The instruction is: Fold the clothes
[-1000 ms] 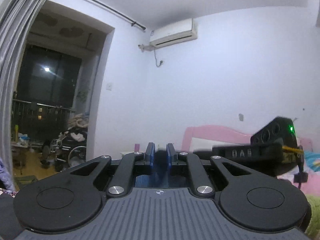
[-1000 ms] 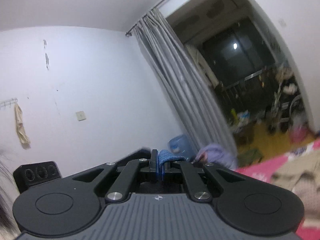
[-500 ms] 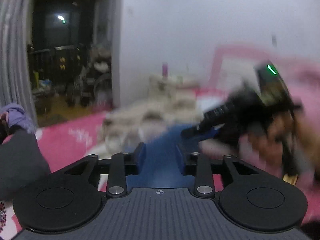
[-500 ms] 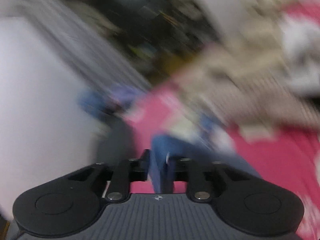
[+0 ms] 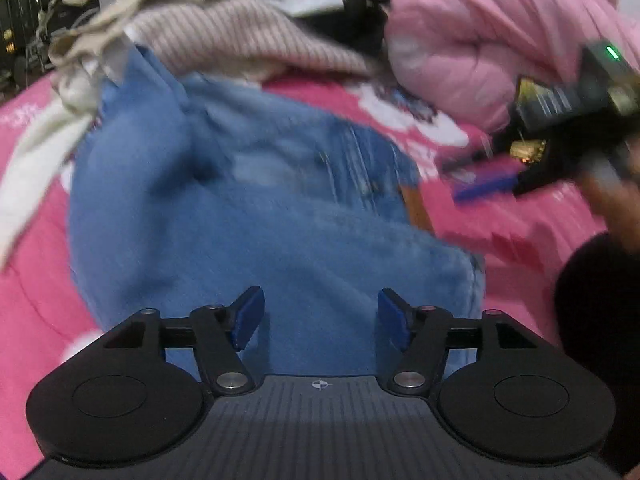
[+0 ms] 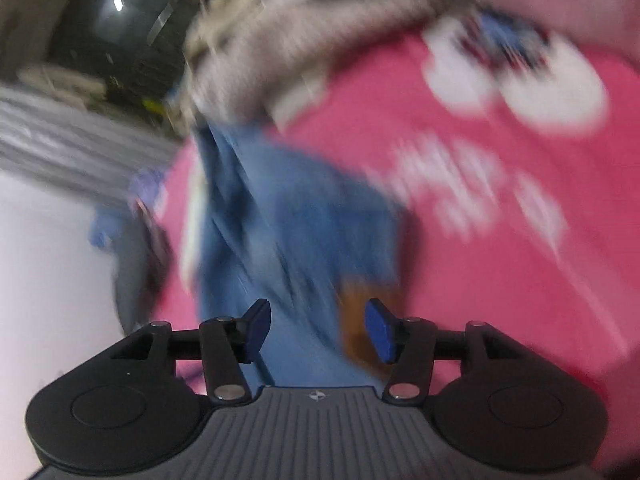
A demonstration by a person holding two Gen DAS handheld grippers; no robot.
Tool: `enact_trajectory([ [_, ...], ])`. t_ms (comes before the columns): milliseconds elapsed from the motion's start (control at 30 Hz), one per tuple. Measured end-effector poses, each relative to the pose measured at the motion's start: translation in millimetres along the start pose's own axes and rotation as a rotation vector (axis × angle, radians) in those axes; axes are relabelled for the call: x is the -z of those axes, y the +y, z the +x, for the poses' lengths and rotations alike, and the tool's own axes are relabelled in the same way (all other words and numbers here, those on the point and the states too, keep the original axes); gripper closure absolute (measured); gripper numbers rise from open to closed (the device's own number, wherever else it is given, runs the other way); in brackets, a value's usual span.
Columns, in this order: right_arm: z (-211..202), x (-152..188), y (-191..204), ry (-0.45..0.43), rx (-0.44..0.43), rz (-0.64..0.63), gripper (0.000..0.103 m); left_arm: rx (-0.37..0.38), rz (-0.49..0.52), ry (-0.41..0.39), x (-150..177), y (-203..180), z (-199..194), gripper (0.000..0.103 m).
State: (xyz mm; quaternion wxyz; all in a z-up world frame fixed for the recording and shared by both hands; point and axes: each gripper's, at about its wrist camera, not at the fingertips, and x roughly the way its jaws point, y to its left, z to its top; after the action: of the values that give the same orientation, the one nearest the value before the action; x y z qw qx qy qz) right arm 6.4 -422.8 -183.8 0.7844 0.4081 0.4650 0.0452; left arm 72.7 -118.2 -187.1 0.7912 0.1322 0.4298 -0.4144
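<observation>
Left gripper (image 5: 322, 318) open over jeans (image 5: 240, 208)

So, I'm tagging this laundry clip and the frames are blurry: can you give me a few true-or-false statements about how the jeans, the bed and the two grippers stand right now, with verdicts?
1. The blue jeans lie on a pink bedspread. True.
2. The left gripper is clamped on the denim. False: its jaws stand apart, having just been opening, and the pads press on nothing, with the jeans behind them.
3. The right gripper is open. True: its jaws have just been opening too.
4. The jeans are neatly folded into a square. False: they lie rumpled and spread out.
5. A pile of other clothes lies beyond the jeans. True.
6. The rolled quilt is green. False: it is pink.
</observation>
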Motion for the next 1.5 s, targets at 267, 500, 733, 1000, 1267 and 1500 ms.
enact_trajectory([
  [267, 22.6, 49.4, 1.7, 0.024, 0.055, -0.134, 0.071, 0.066, -0.197, 0.058, 6.5, 7.7, -3.7, 0.035],
  [500, -2.7, 77.0, 33.4, -0.093, 0.088, -0.335, 0.083, 0.111, -0.310, 0.066, 2.8, 19.4, -10.2, 0.034],
  [733, -10.4, 104.2, 48.4, -0.189, 0.096, -0.443, 0.087, 0.159, -0.352, 0.074, 2.9, 9.2, -15.2, 0.033],
  [1000, 19.8, 119.8, 68.9, -0.078, -0.023, -0.514, 0.089, 0.232, -0.451, 0.088, 4.4, 22.8, -16.1, 0.026],
  [1267, 36.6, 130.6, 78.4, -0.011, -0.111, -0.550, 0.089, 0.214, -0.459, 0.131, 13.9, 24.9, -13.2, 0.023],
  [1500, 33.9, 138.6, 82.8, -0.002, -0.212, -0.593, 0.089, 0.078, -0.357, 0.208, 16.0, 9.9, 0.3, 0.060],
])
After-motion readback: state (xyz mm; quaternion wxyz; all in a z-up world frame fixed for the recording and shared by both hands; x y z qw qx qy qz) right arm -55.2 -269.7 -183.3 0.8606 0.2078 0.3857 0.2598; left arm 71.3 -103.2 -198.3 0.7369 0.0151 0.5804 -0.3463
